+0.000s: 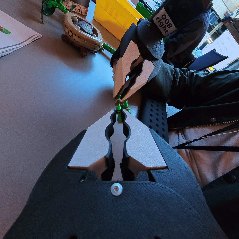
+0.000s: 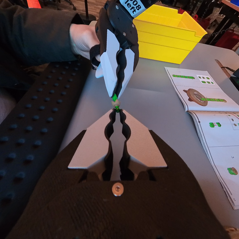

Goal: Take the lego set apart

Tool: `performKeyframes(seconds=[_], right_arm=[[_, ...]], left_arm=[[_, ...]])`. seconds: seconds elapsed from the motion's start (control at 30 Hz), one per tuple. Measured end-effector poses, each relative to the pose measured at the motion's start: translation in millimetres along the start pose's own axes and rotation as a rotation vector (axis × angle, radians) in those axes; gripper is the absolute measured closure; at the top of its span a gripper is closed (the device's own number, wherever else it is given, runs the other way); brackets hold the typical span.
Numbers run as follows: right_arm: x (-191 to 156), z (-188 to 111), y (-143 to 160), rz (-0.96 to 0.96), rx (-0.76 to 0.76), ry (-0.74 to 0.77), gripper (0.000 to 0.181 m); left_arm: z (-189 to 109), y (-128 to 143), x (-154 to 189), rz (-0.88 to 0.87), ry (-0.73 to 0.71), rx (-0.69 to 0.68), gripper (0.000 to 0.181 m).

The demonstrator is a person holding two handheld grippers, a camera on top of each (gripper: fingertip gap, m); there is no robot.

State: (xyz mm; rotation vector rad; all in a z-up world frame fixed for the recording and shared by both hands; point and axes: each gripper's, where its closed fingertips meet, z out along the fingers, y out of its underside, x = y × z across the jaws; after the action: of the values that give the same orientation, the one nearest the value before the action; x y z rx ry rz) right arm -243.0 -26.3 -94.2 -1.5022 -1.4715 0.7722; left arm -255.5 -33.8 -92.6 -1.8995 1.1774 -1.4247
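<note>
A short green lego stem with a tan collar [image 1: 118,102] is held in the air between my two grippers, above the grey table's near edge. My left gripper [image 1: 118,111] is shut on one end of it. My right gripper [image 2: 117,111] is shut on the other end. The stem also shows in the right wrist view [image 2: 116,102]. Each gripper shows in the other's view, tip to tip with it: the right one [image 1: 119,96], the left one [image 2: 115,96]. A second green stem segment [image 1: 126,105] shows just behind.
A tan lego pot [image 1: 82,34] with a green stem [image 1: 108,48] beside it and green leafy parts [image 1: 54,6] sit at the far end. A yellow bin [image 2: 165,38] stands beyond. An open instruction booklet [image 2: 206,103] lies on the table [image 2: 155,80]. A black perforated seat [image 2: 38,109] borders the table edge. Only a small space, under 4 cm, lies between the two pairs of fingers.
</note>
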Motion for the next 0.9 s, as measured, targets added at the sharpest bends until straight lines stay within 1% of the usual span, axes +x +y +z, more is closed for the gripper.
performKeyframes(seconds=[0.07, 0.1, 0.13, 0.2, 0.27, 0.3, 0.4, 0.47, 0.53, 0.63, 0.73, 0.8, 0.87, 0.9], right_arm=[[6.3, -3.2, 4.7, 0.011, -0.024, 0.032, 0.176], [15.0, -9.4, 12.2, 0.002, -0.052, 0.072, 0.176], [22.7, -17.6, 13.0, 0.021, -0.03, 0.097, 0.176], [30.6, -30.0, 3.8, 0.114, 0.051, 0.084, 0.176], [29.6, -26.6, 5.4, 0.167, 0.052, 0.046, 0.176], [25.4, -20.2, 8.3, 0.156, 0.037, 0.029, 0.175], [6.7, 3.4, 23.2, 0.071, -0.078, -0.016, 0.175], [-1.9, 14.3, 32.0, 0.027, -0.144, -0.035, 0.174], [-6.6, 20.0, 40.7, 0.025, -0.192, -0.054, 0.168], [-6.9, 20.3, 52.0, 0.047, -0.236, -0.067, 0.157], [0.1, 11.7, 46.9, 0.082, -0.199, -0.058, 0.154], [4.4, 4.5, 29.8, 0.092, -0.111, -0.043, 0.154], [-1.9, 2.6, 10.6, 0.065, -0.027, -0.054, 0.151], [-7.4, 4.6, 4.7, 0.038, -0.011, -0.061, 0.15]], left_arm=[[-4.4, 3.6, -5.2, -0.005, -0.03, -0.018, 0.175], [-12.4, 9.5, -16.3, 0.001, -0.096, -0.042, 0.176], [-23.4, 11.3, -23.1, 0.006, -0.133, -0.029, 0.176], [-44.3, 8.5, -21.4, -0.024, -0.111, 0.04, 0.176], [-56.1, 9.0, -18.4, -0.016, -0.102, 0.078, 0.176], [-57.5, 9.8, -17.5, -0.012, -0.102, 0.086, 0.176], [-47.4, 13.9, -13.1, -0.018, -0.072, 0.058, 0.176], [-39.2, 15.2, -12.8, -0.005, -0.078, 0.03, 0.175], [-32.8, 16.2, -13.5, 0.004, -0.091, 0.011, 0.175], [-25.4, 20.7, -12.9, -0.004, -0.086, -0.016, 0.175], [-22.1, 22.2, -13.9, -0.006, -0.096, -0.025, 0.175], [-18.9, 23.5, -13.9, -0.001, -0.101, -0.037, 0.175], [-14.0, 24.0, -10.9, 0.008, -0.092, -0.05, 0.176], [-11.4, 24.8, -10.1, 0.014, -0.092, -0.06, 0.176]])
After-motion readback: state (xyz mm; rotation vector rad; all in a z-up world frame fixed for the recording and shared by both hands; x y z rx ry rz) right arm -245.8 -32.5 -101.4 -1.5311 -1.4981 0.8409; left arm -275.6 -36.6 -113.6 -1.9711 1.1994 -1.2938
